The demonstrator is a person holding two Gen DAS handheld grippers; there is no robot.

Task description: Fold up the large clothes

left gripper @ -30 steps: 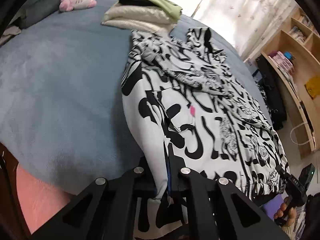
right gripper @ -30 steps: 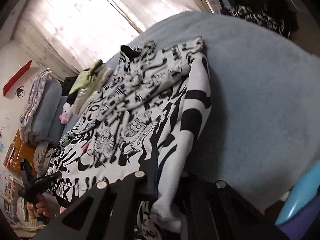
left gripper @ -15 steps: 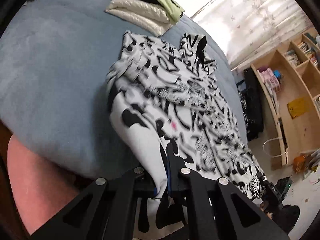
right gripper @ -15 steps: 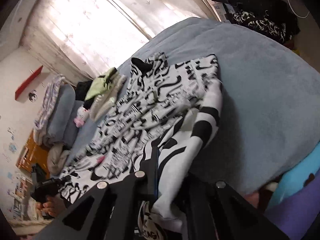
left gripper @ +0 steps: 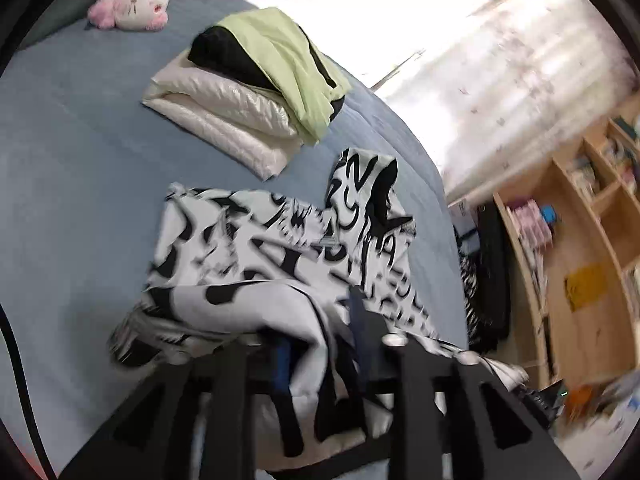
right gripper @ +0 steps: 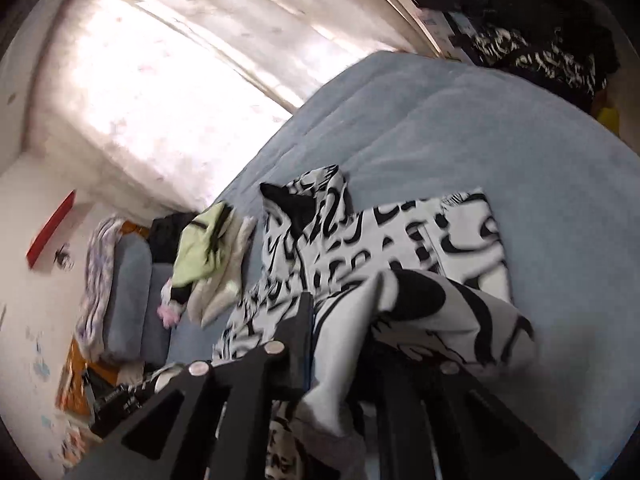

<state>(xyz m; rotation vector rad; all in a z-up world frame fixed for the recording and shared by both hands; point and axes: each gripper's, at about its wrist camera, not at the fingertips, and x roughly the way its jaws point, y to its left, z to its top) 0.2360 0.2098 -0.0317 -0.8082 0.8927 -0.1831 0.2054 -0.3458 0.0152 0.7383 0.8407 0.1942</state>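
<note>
Carried up the bed (left gripper: 72, 168), the hoodie's (left gripper: 280, 240) hem stays clamped by left gripper (left gripper: 320, 344) and right gripper (right gripper: 340, 336).

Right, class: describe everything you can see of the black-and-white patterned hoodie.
The white hooded garment with bold black graphic print looks like soft, thick fabric. It lies partly folded on the blue-grey bed cover, hood towards the window. Its near edge is lifted, bunched and pinched by the left gripper and right gripper.
</note>
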